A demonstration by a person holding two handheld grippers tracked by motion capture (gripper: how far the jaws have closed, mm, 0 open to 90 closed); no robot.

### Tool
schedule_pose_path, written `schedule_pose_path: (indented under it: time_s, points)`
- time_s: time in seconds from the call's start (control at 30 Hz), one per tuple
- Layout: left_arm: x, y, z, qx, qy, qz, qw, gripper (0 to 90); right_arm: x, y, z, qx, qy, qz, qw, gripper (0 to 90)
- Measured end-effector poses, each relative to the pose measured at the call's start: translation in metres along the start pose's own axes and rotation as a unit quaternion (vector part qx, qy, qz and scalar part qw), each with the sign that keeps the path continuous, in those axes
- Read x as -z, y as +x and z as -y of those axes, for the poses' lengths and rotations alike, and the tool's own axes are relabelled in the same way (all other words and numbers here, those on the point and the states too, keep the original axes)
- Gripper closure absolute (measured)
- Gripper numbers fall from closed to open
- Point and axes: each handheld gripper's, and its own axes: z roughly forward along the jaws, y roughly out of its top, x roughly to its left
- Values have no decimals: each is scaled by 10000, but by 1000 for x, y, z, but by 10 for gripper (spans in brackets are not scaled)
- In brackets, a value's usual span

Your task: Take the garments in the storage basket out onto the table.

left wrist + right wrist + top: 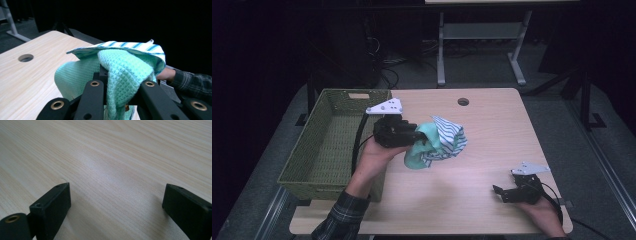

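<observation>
We see the bundled cloths [437, 142] at three o'clock of our left gripper [418, 136], whose jaws pinch the green cloth [122, 75]; our right gripper [498, 192] gapes wide, empty.

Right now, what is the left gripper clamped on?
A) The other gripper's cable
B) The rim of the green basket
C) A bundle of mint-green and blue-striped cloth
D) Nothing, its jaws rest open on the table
C: in the left gripper view the left gripper has its jaws closed around the mint-green cloth, with the striped cloth draped over it, lifted beside the basket.
</observation>
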Motion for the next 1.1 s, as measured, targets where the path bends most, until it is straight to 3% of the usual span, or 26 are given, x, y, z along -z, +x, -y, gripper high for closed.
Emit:
schedule_pose_path:
  time_s: [0.57,0.73,0.87,1.1]
  points:
    - [-41,-5,21,49,289,308,9991,789,0,0,0,0,1,-1,10000,76]
    - [-54,-7,28,114,377,475,9981,789,0,0,0,1,1,-1,10000,76]
    - [-68,-13,32,12,542,641,9965,789,0,0,0,3,0,-3,10000,76]
    - [-86,-20,40,46,493,894,9948,789,0,0,0,-5,2,-5,10000,76]
